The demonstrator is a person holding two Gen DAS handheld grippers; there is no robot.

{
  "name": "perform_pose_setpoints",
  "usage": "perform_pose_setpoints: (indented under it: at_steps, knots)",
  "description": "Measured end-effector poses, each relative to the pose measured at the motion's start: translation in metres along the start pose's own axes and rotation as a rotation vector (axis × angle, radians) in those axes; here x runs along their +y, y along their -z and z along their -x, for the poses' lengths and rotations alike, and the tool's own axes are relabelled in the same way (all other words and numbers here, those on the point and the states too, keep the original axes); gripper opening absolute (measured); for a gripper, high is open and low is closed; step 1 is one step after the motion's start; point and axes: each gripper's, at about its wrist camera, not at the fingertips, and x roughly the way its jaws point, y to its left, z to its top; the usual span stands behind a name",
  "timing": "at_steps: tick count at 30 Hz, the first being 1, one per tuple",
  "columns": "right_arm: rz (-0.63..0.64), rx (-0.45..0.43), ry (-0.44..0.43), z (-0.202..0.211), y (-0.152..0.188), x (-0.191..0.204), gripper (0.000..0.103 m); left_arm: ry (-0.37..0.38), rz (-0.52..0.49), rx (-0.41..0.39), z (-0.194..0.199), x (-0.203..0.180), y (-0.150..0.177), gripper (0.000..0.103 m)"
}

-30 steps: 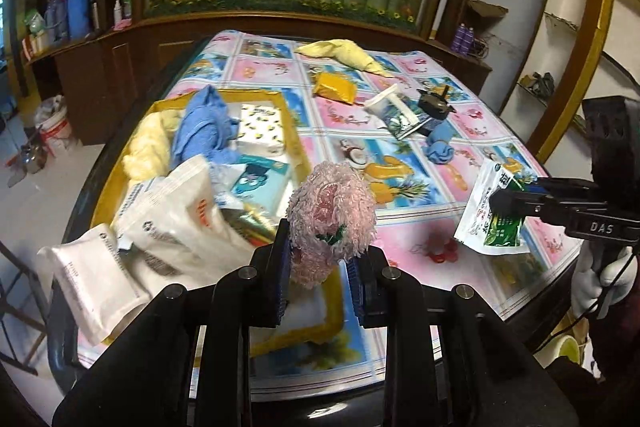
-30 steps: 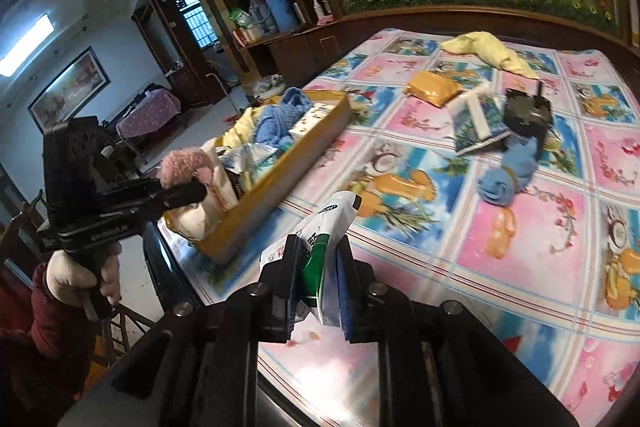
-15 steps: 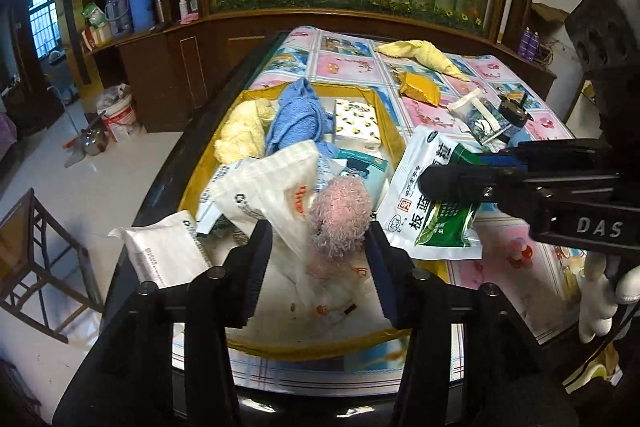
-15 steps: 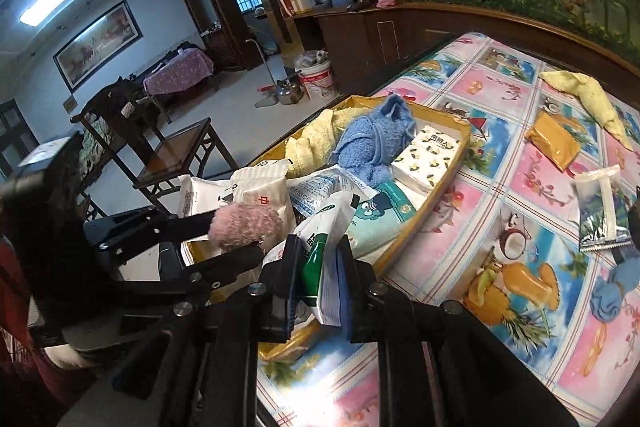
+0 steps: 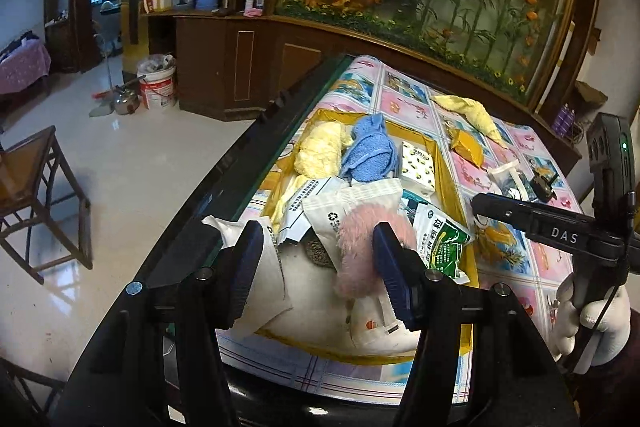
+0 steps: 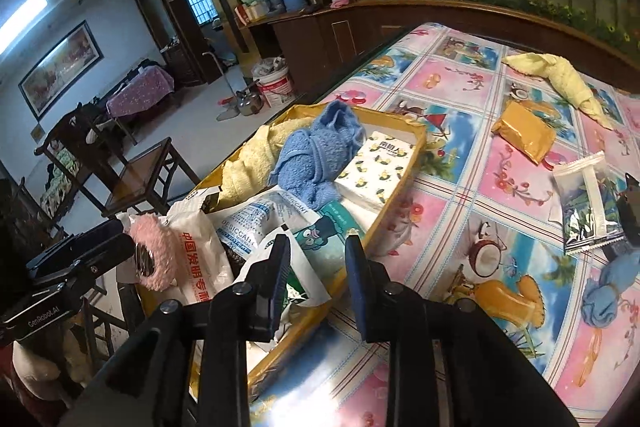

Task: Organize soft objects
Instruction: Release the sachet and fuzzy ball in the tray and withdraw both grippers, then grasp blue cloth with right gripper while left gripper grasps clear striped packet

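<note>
A yellow tray (image 5: 450,167) on the table's left side holds towels and packets. A pink fluffy ball (image 5: 360,251) rests on the packets at the tray's near end. It sits between the jaws of my left gripper (image 5: 320,269), leaning on the right finger only; the jaws are opening. A green-and-white packet (image 5: 438,243) lies in the tray next to the ball. My right gripper (image 6: 318,279) hovers over the tray's (image 6: 384,211) near right rim. Its jaws are opening with no pad on anything.
Inside the tray lie a blue towel (image 6: 316,155), a yellow towel (image 5: 320,151) and a tissue pack (image 6: 380,167). On the patterned cloth to the right lie a yellow cloth (image 6: 560,75), an orange packet (image 6: 524,133), a clear sachet (image 6: 588,199) and a blue cloth (image 6: 616,287).
My left gripper carried the pink ball over the tray, opened and let it go. My right gripper brought the green packet to the tray and released it.
</note>
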Motion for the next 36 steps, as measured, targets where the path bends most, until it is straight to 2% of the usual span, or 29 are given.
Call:
perform_pose_setpoints:
  at_steps: [4, 9, 12, 16, 18, 19, 20, 21, 23, 26, 28, 30, 34, 36]
  knots:
    - [-0.044, -0.021, -0.002, 0.014, 0.004, -0.016, 0.031, -0.005, 0.019, -0.021, 0.007, 0.003, 0.000, 0.058]
    - [-0.068, -0.034, -0.003, 0.030, 0.016, -0.028, 0.031, -0.004, 0.023, -0.006, 0.007, -0.001, 0.001, 0.058]
    - [-0.093, -0.036, 0.001, 0.039, 0.024, -0.039, 0.031, 0.046, 0.009, -0.009, 0.010, -0.014, -0.002, 0.058]
    - [-0.128, -0.048, 0.019, 0.057, 0.039, -0.061, 0.031, 0.164, -0.049, -0.036, 0.022, -0.044, -0.004, 0.058]
    - [-0.157, -0.055, 0.054, 0.069, 0.050, -0.080, 0.031, 0.174, -0.091, -0.051, 0.026, -0.061, -0.003, 0.058]
    - [-0.180, -0.059, 0.075, 0.075, 0.055, -0.091, 0.031, 0.164, -0.123, -0.060, 0.028, -0.072, -0.001, 0.065]
    - [-0.211, -0.065, 0.100, 0.083, 0.060, -0.106, 0.031, 0.159, -0.157, -0.073, 0.030, -0.083, 0.001, 0.077]
    - [-0.240, -0.073, 0.122, 0.090, 0.063, -0.119, 0.032, 0.164, -0.190, -0.090, 0.032, -0.094, 0.004, 0.081]
    - [-0.310, -0.091, 0.164, 0.104, 0.071, -0.147, 0.032, 0.210, -0.252, -0.101, 0.032, -0.115, 0.014, 0.083]
    - [-0.397, -0.114, 0.188, 0.117, 0.075, -0.179, 0.032, 0.280, -0.304, -0.012, 0.017, -0.143, 0.026, 0.083]
    - [-0.414, -0.127, 0.203, 0.121, 0.072, -0.189, 0.032, 0.325, -0.320, 0.070, 0.001, -0.159, 0.035, 0.083]
    - [-0.413, -0.142, 0.217, 0.121, 0.065, -0.194, 0.032, 0.344, -0.325, 0.118, -0.008, -0.171, 0.042, 0.083]
    - [-0.344, -0.160, 0.258, 0.118, 0.042, -0.191, 0.033, 0.388, -0.334, 0.157, -0.013, -0.184, 0.049, 0.083]
    - [-0.265, -0.145, 0.241, 0.109, 0.025, -0.177, 0.038, 0.406, -0.326, 0.173, -0.018, -0.185, 0.050, 0.083]
